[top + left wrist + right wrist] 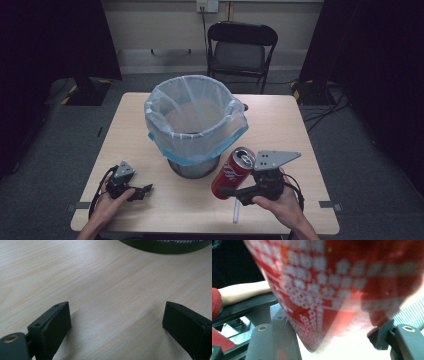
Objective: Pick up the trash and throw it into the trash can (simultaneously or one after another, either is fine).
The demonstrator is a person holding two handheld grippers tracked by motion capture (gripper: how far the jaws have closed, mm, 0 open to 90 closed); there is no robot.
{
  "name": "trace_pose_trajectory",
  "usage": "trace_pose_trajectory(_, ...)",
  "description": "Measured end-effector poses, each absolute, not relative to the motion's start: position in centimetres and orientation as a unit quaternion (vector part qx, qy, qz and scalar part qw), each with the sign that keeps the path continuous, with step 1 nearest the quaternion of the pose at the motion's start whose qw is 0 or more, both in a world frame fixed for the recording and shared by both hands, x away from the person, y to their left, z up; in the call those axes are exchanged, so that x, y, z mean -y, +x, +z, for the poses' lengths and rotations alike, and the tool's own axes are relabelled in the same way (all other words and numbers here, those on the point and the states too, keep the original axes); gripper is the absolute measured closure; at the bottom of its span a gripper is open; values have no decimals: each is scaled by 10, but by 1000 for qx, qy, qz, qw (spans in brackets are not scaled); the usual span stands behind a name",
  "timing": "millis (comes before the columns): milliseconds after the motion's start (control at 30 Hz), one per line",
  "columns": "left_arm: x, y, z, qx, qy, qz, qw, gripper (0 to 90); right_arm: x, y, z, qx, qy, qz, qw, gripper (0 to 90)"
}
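Table (280,120): lined bin (195,125) stands beside the can (231,173) in right tongs (229,191).

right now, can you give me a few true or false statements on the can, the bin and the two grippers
1. The right gripper holds a red can. True.
2. The can is already inside the bin. False: it is outside the bin, tilted, in front of the bin's right side.
3. The left gripper is shut on a bottle. False: its jaws stand open with bare table between them.
4. The bin is lined with a pale plastic bag folded over its rim. True.
5. The bin stands on the floor. False: it stands on the table.
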State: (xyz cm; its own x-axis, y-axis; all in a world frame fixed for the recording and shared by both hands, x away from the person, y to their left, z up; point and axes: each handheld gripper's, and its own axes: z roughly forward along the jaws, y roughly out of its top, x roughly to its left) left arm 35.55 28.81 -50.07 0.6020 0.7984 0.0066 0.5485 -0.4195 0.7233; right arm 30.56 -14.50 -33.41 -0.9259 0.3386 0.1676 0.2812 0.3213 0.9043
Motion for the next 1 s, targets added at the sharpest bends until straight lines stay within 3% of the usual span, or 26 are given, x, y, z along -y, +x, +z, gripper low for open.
trace_pose_trajectory(333, -288, 356, -501, -409, 824, 178, 351, 77, 136, 313, -301, -800, 160, 578, 6, 346)
trace_pose_trajectory(1000, -288, 355, -501, -410, 823, 179, 351, 77, 113, 343, -254, -774, 128, 620, 21, 346)
